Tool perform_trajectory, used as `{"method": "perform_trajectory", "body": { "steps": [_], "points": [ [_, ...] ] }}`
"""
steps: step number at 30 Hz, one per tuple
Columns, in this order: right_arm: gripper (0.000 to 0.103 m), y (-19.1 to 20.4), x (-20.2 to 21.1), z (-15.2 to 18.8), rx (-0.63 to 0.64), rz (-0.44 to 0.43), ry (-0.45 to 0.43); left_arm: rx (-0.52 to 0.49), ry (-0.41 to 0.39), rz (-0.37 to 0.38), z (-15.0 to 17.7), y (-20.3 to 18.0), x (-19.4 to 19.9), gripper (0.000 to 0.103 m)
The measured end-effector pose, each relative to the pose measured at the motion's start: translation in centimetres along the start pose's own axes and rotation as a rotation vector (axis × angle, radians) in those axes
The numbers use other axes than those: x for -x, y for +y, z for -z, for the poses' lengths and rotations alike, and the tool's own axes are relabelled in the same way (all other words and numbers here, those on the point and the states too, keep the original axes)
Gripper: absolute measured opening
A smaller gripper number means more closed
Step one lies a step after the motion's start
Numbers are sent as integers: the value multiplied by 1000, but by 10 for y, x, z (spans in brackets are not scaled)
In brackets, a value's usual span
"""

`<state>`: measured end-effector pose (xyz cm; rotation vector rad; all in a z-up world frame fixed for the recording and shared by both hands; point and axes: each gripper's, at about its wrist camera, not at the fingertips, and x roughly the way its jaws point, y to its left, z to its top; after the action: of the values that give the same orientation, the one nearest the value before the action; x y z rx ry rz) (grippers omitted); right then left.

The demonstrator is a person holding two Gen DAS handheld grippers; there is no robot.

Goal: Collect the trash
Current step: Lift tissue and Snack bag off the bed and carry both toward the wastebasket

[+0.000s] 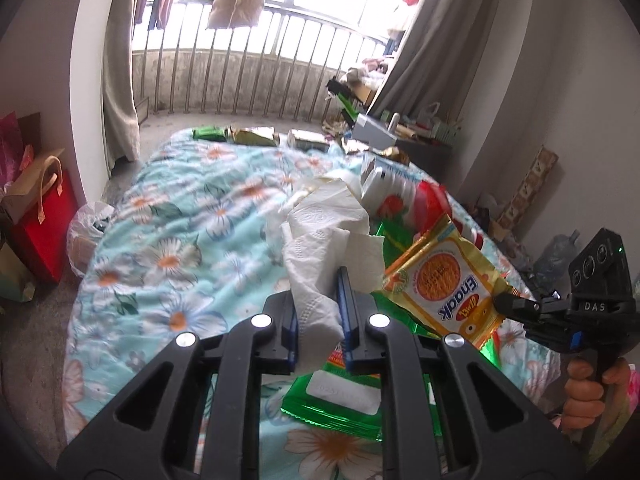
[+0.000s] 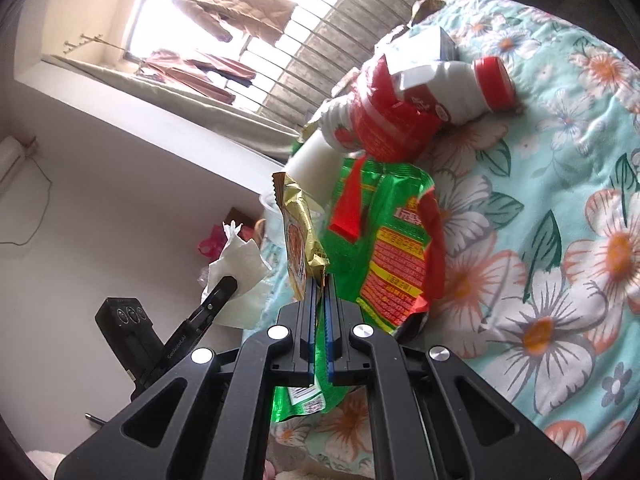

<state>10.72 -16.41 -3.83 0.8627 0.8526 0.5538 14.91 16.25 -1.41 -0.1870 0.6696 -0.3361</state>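
My left gripper (image 1: 318, 292) is shut on a crumpled white tissue (image 1: 328, 236) and holds it above the floral bedspread (image 1: 180, 216). My right gripper (image 2: 319, 280) is shut on a yellow Enaak snack wrapper (image 2: 298, 236); in the left wrist view the wrapper (image 1: 444, 284) hangs from the right gripper (image 1: 500, 302) at the right. A green and red snack bag (image 2: 392, 240) lies just behind it, and a green pack (image 1: 340, 396) lies under my left fingers. A white bottle with red label and cap (image 2: 420, 96) lies farther up the bed.
Several more wrappers (image 1: 256, 136) lie at the bed's far edge near the balcony railing (image 1: 256, 76). A white plastic bag (image 1: 86, 232) and a red gift bag (image 1: 44, 224) stand on the floor left of the bed. A cluttered desk (image 1: 404, 132) is at the far right.
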Motion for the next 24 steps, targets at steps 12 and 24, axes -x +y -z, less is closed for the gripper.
{"method": "perform_trajectory", "body": {
  "steps": [12,24],
  "points": [
    [4,6,40,3,1,-69,-82,-44,-36,30,-8,-22,17,14],
    [4,-5,101,4,-13,-107,-221,-133,-38,68,-21,-70,17,13]
  ]
}}
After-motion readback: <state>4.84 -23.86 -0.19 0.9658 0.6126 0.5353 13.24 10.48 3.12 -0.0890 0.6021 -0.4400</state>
